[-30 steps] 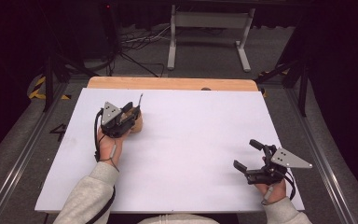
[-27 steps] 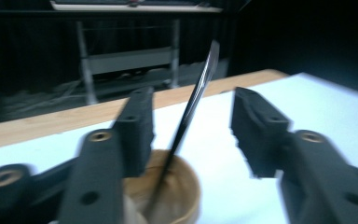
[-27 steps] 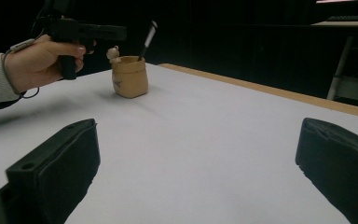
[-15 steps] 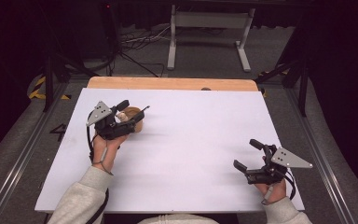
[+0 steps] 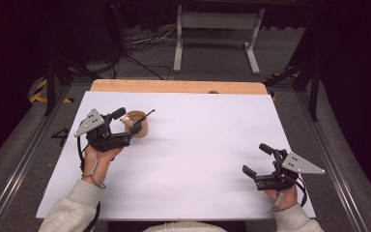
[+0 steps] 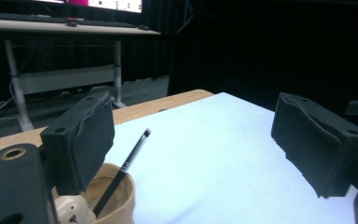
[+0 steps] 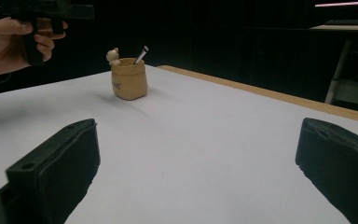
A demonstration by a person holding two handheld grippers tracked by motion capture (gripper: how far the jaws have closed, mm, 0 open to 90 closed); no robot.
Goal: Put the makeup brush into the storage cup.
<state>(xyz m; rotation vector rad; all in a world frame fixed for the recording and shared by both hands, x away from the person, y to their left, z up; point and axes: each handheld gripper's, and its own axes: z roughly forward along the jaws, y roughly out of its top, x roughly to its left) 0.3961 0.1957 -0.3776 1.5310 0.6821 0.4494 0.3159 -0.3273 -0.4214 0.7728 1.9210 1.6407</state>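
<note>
Both grippers stand open: left gripper (image 5: 125, 126) beside the pot (image 5: 138, 124), pen (image 5: 144, 117) inside; grasping comes next; right gripper (image 5: 261, 160) is well apart.

Left tongs (image 5: 125, 122) and right tongs (image 5: 256, 158) both gape wide, held well apart.

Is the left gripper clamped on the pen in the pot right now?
No: in the left gripper view the left gripper has its jaws wide apart, and the black pen leans free in the tan pot.
</note>
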